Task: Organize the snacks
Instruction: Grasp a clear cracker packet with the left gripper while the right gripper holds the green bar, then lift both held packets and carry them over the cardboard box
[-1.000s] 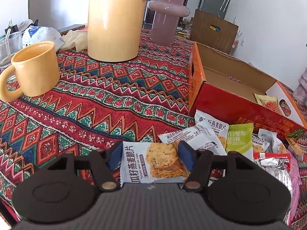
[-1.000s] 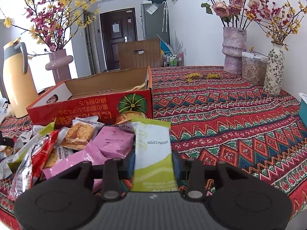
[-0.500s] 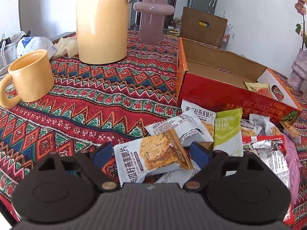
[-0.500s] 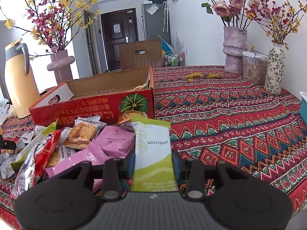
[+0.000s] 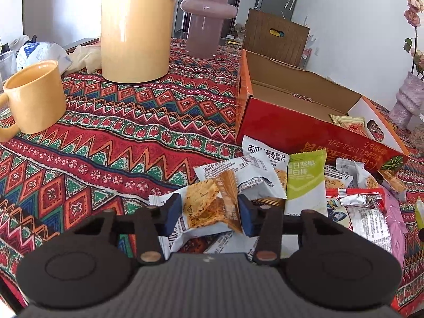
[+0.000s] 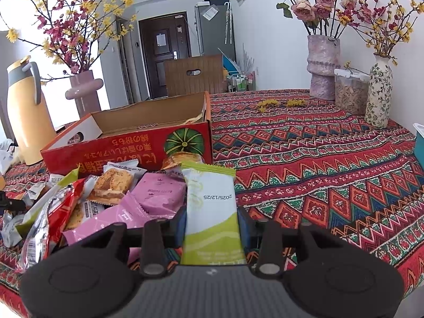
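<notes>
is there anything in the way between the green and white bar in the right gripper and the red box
Yes, partly. The green and white bar is gripped by the right gripper; pink packets and an orange-wrapped snack lie against the red box.

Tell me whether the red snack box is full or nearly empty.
Nearly empty: the red box shows mostly bare cardboard floor, with one or two packets at one end.

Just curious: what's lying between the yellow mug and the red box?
Only bare patterned tablecloth lies between the yellow mug and the red box, as the left wrist view shows; the snack pile sits nearer the camera.
</notes>
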The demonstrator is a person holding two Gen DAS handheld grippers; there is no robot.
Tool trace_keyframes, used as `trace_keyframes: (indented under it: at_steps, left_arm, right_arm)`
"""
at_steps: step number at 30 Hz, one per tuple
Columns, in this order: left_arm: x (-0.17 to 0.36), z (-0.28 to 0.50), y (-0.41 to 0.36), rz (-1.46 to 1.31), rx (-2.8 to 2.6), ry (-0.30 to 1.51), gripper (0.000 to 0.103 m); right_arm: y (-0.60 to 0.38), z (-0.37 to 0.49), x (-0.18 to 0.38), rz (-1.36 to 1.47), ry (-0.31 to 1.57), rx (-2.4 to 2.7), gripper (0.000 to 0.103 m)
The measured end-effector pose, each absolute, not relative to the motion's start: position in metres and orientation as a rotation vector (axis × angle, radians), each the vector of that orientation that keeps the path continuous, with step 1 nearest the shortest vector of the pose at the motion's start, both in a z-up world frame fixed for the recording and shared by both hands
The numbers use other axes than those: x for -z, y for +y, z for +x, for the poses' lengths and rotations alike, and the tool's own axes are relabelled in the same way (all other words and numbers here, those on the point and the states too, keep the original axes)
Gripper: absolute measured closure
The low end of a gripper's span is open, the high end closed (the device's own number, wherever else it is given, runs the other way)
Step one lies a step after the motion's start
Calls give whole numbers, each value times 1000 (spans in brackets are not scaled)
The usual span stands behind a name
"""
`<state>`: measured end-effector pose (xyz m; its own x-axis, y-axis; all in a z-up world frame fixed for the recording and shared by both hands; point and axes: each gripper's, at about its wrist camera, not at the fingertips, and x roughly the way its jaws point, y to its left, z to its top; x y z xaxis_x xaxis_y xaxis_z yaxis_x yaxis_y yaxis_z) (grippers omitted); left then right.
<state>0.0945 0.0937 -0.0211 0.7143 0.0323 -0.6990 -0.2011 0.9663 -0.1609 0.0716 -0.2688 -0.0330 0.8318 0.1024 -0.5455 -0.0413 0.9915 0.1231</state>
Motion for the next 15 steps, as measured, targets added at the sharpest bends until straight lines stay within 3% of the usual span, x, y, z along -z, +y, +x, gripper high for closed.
trace_keyframes:
  at_steps: [9,15]
  left_arm:
    - [6,82,95,-220,-120,715,73]
    - [-6,73,104,-214,-130,673,76]
  right_arm:
    - [-270,69,31,111,577,-76,65]
    - [-269,68,30,110,575,-79,65]
